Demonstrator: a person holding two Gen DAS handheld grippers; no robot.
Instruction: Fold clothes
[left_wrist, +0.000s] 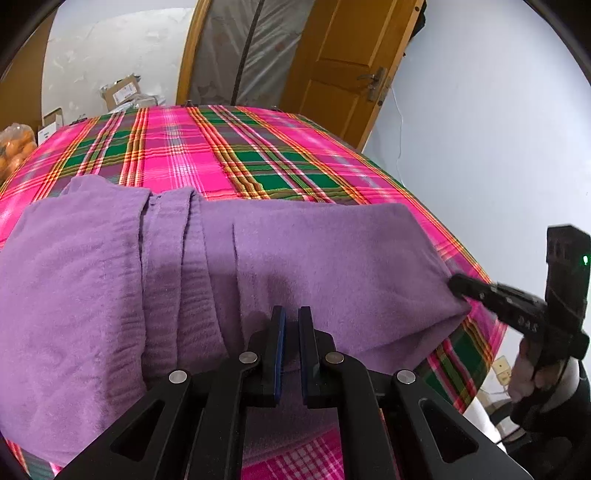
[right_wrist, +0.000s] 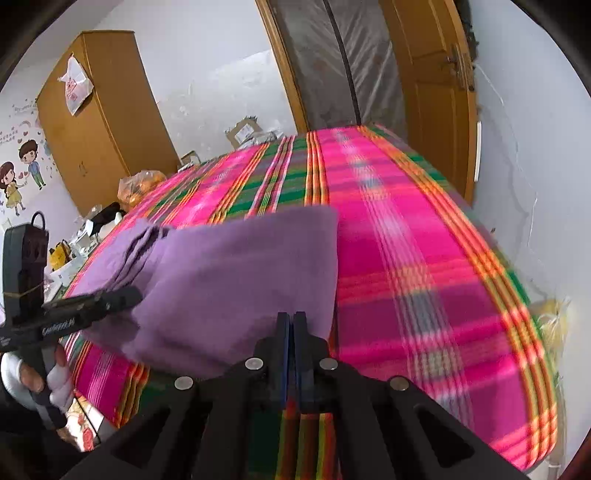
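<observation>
Left gripper (left_wrist: 291, 317) pinching the soft purple fleece garment's (left_wrist: 295, 258) near edge, probably. Right gripper (right_wrist: 291, 318) clamped on its right corner. Best lifted evenly, kept taut, laid onto the far edge ahead, over the pink plaid bedcover (right_wrist: 424, 258).

Folded purple garment (left_wrist: 295, 258) on plaid bedspread (left_wrist: 229, 147)
</observation>
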